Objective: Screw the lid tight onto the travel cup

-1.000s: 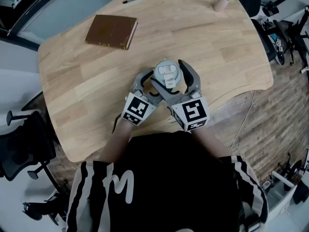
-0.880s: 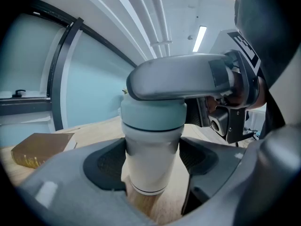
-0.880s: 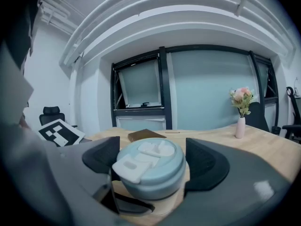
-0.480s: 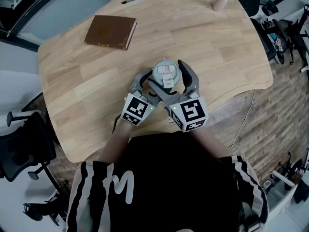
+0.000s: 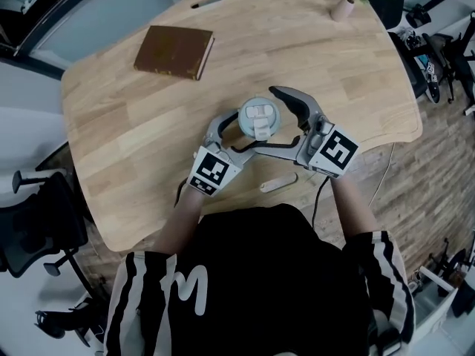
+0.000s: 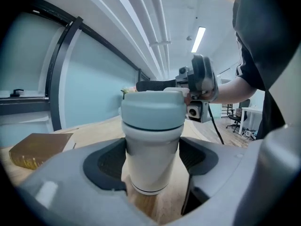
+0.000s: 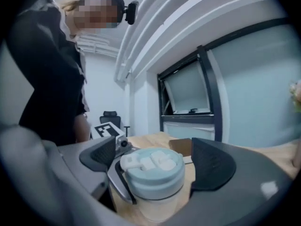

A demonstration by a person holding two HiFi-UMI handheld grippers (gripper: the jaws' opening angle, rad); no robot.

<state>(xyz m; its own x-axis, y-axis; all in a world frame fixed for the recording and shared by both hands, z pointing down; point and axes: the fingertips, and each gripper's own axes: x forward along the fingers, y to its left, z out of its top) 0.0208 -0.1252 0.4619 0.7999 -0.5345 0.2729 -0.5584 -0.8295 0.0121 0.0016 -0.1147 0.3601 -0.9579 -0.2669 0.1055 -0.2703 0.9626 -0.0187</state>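
The dark-padded fingers [image 6: 109,160] of the left gripper [image 6: 151,166] were clamped on the white cylindrical body of the travel cup [image 6: 151,145], one pad on each side, below its pale blue-green round lid [image 5: 260,116]. The fingers [image 7: 214,166] of the right gripper [image 7: 155,164] stood spread to either side of that lid, clear of it. They had just been opening, with the lid between them. The travel cup stood upright on the light wooden desk [image 5: 126,132], near its front edge. A small white oblong object [image 5: 278,182] lay on the desk near the grippers. A brown hardcover book [image 5: 174,50] lay well apart toward the far left, and a small pale vase of flowers [image 5: 343,6] stood at the far edge.
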